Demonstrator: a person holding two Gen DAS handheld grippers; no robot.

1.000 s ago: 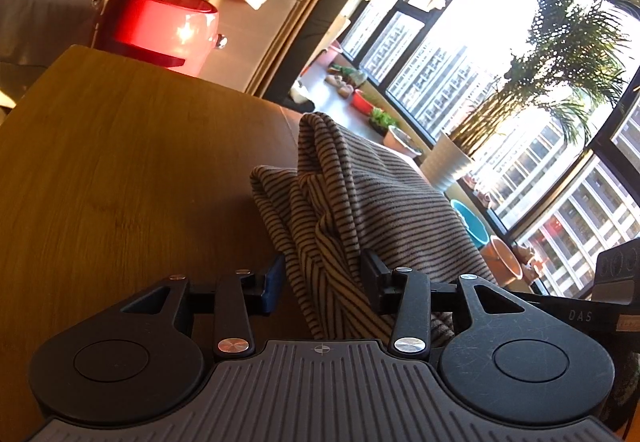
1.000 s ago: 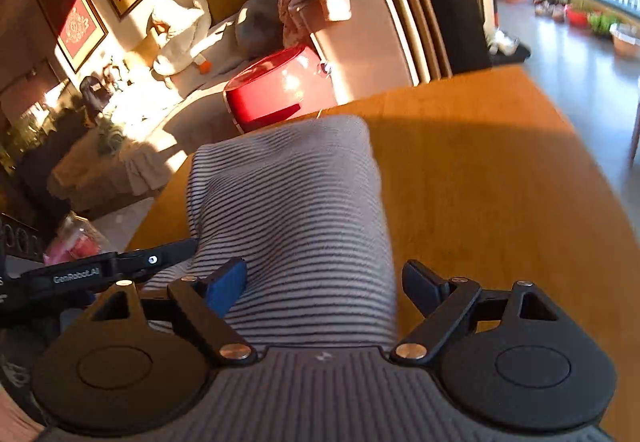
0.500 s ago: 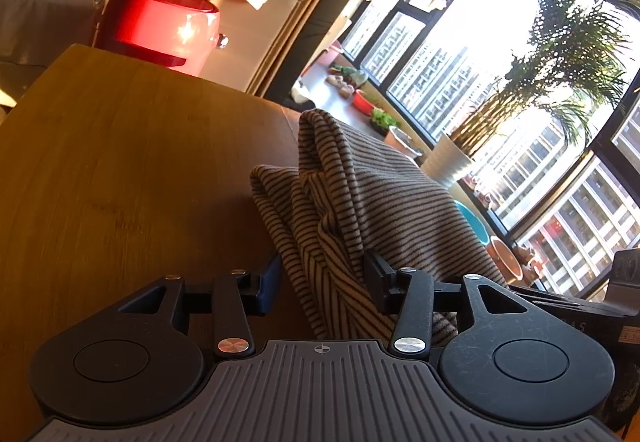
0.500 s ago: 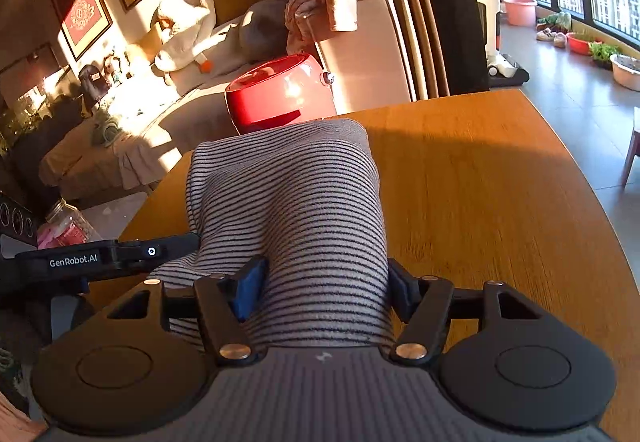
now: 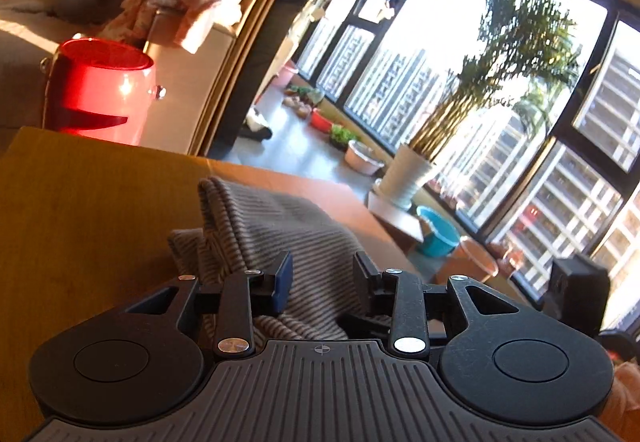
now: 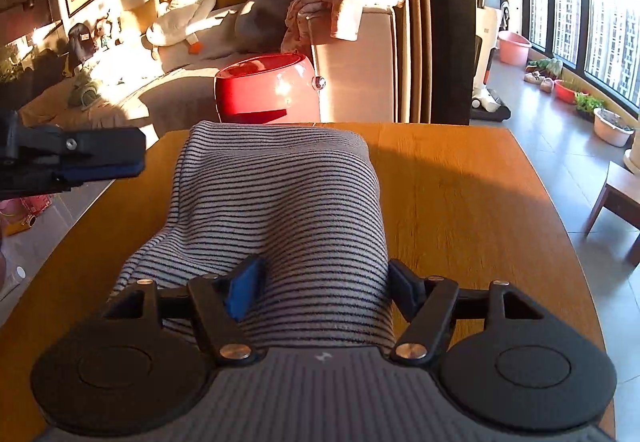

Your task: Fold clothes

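Your right tool (image 6: 326,284) pinches the near end of the striped shirt (image 6: 280,198), its fingers pressed into the cloth from both sides. Your left tool (image 5: 322,278) hangs above the folded shirt's left side (image 5: 272,230), fingers spread with nothing between them. The shirt lies along the middle of the table (image 6: 460,210), with bare wood to its right and left. A red pot (image 6: 266,90) stands beyond the far edge.

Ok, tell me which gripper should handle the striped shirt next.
Right. The right gripper has its fingers around the striped shirt on the table, while the left gripper is open above the cloth, holding nothing.
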